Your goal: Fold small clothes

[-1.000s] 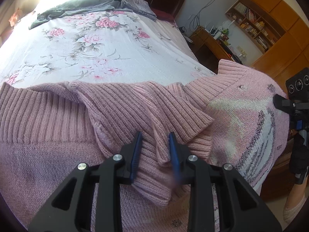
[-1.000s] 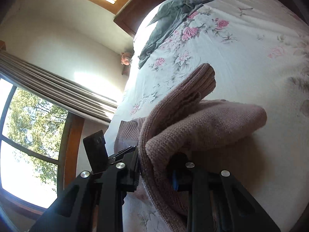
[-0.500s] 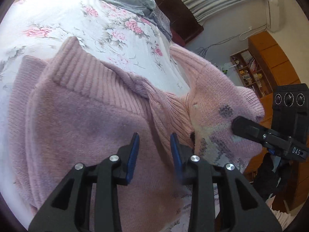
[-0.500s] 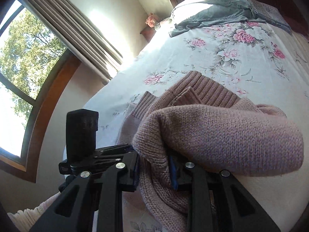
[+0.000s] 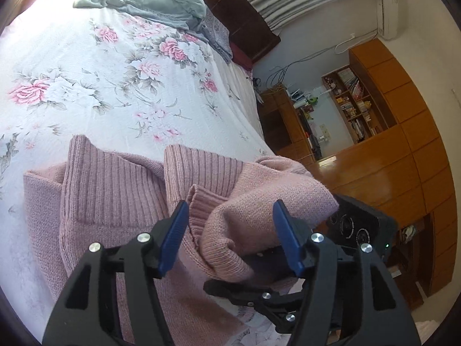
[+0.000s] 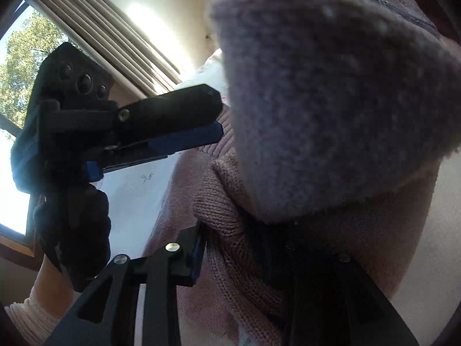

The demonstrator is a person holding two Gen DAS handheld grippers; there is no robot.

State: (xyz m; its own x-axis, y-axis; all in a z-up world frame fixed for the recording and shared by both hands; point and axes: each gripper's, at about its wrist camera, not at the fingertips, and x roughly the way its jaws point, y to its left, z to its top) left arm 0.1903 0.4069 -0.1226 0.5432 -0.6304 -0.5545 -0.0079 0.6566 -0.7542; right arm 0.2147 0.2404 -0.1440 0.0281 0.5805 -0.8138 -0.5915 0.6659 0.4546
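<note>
A pink knit sweater [image 5: 115, 201] lies partly folded on the floral bedspread [image 5: 86, 92], ribbed hem toward the headboard. My left gripper [image 5: 234, 230] is open, its blue pads wide apart on either side of a raised fold without pinching it. My right gripper [image 5: 253, 291] comes in low from the right under that fold. In the right wrist view the sweater [image 6: 331, 101] drapes over my right gripper [image 6: 245, 248] and hides its right finger; the gripper is shut on the knit. The left gripper [image 6: 184, 132] shows at the left, held by a gloved hand [image 6: 75, 225].
Grey bedding [image 5: 161, 5] is bunched at the head of the bed. The bed's right edge drops to a wooden desk [image 5: 285, 127], shelves and orange cabinets [image 5: 417, 158]. A window with curtains [image 6: 100, 28] lies beyond the left gripper.
My left gripper has opened and let go of the sweater. The right gripper has carried its fold over toward the left gripper, and the knit now fills its view.
</note>
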